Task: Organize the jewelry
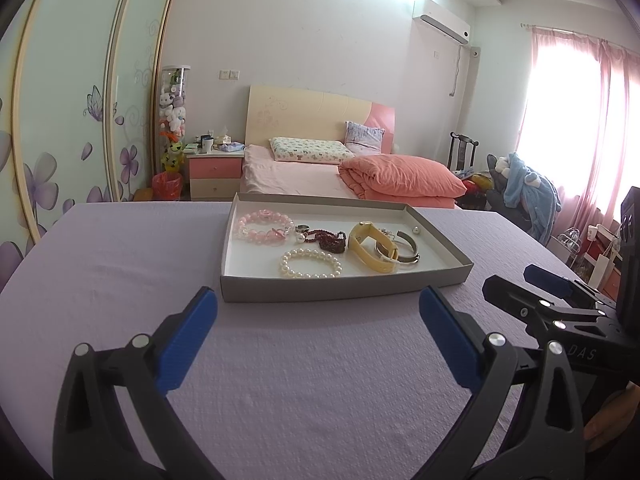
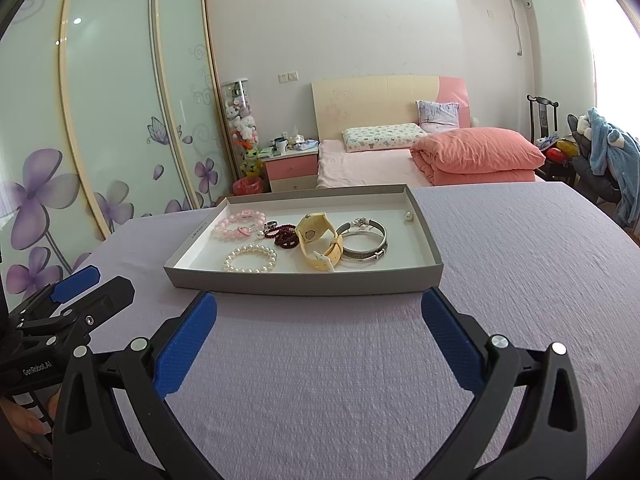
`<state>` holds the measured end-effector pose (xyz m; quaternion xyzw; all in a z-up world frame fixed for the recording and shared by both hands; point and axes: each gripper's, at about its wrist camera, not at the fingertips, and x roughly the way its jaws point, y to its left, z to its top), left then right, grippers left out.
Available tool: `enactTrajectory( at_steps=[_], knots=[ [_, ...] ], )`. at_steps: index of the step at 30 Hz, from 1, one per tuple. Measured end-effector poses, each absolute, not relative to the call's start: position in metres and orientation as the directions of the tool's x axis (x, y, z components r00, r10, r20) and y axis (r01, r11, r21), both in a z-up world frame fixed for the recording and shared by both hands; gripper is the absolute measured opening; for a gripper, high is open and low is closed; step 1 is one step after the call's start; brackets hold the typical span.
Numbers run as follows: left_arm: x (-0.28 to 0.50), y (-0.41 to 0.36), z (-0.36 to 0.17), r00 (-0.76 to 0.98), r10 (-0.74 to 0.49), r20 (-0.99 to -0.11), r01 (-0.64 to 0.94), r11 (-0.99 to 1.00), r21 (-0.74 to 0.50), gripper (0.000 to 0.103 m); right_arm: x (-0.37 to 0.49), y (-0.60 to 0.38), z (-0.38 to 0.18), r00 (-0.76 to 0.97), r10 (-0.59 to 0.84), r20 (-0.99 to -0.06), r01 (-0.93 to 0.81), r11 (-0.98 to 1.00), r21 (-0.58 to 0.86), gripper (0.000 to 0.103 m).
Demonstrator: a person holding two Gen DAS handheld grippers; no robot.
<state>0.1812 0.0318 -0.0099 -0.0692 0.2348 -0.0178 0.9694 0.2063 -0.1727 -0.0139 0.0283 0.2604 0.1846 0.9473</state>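
Note:
A shallow grey tray (image 1: pixel 320 292) (image 2: pixel 296 285) stands on the lilac tablecloth. In it lie a pink bead bracelet (image 1: pixel 262 227) (image 2: pixel 238 226), a white pearl bracelet (image 1: pixel 311 264) (image 2: pixel 251 258), a dark red bead bracelet (image 1: pixel 329 239) (image 2: pixel 285 236), a yellow watch (image 1: pixel 370 246) (image 2: pixel 320 245), silver bangles (image 1: pixel 406 247) (image 2: pixel 365 245), a ring (image 1: pixel 301 229) and a loose pearl (image 1: pixel 416 231) (image 2: pixel 407 216). My left gripper (image 1: pixel 318 300) is open and empty just short of the tray's near wall. My right gripper (image 2: pixel 319 304) is open and empty, likewise in front of the tray.
The lilac tablecloth (image 1: pixel 120 280) (image 2: pixel 540 260) covers the table around the tray. The right gripper shows at the right edge of the left wrist view (image 1: pixel 548 288); the left gripper shows at the left edge of the right wrist view (image 2: pixel 76 280). A bed (image 1: pixel 320 168) and wardrobe stand behind.

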Motion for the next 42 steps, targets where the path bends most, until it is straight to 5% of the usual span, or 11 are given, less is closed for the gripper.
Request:
enactTrajectory(
  at_steps=[42],
  knots=[
    [0.1825, 0.0288, -0.0144, 0.882, -0.048, -0.468, -0.023, 0.989, -0.145, 0.101, 0.2066, -0.1715, -0.0146, 0.795, 0.366, -0.484, -0.336, 0.93, 0.151, 0.102]
  ],
)
